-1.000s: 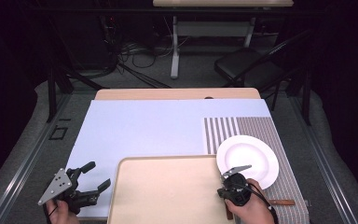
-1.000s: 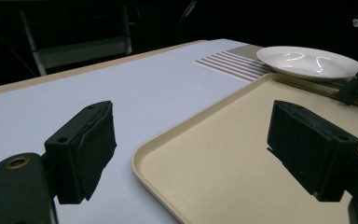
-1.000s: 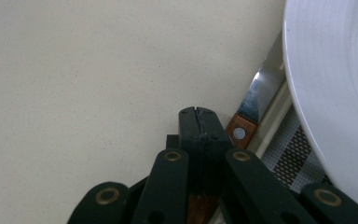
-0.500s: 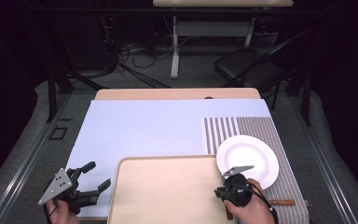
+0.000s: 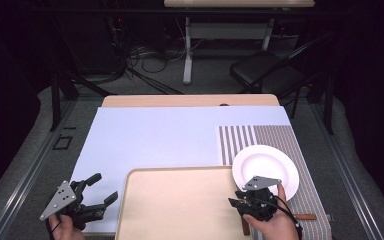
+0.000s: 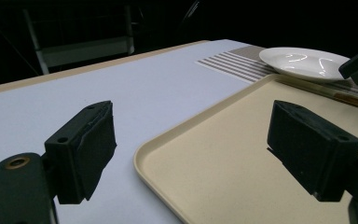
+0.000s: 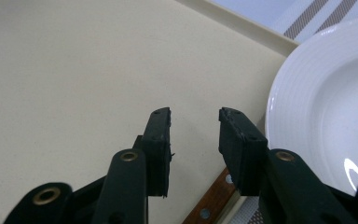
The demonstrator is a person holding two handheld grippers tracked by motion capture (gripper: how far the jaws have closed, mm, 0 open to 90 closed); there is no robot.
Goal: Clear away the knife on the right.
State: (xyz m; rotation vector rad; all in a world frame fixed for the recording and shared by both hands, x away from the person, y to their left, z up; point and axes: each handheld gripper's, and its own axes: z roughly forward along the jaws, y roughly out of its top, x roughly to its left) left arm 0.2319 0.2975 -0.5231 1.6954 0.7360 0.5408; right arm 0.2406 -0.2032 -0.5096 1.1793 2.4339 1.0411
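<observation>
My right gripper [image 7: 196,114] hovers over the right rim of a beige tray [image 7: 74,84], next to a white plate [image 7: 335,107]. Its jaws have just been opening and stand apart, with nothing between the pads. A brown riveted handle [image 7: 208,205] lies below the gap. In the high view the right gripper [image 5: 237,201] is at the tray's [image 5: 180,205] right edge, near the plate [image 5: 265,167]. My left gripper [image 5: 103,188] is open and empty over the pale blue mat, left of the tray. Its jaws [image 6: 196,140] straddle the tray's near corner [image 6: 158,154].
A striped placemat [image 5: 280,137] lies under the plate. A brown stick-like end [image 5: 307,217] shows to the right of the right hand. A pale blue mat [image 5: 155,135] covers the table behind the tray. A black chair [image 5: 265,75] and table legs stand beyond the far edge.
My right gripper's jaws have spread apart a little. Both hands stay about where they were.
</observation>
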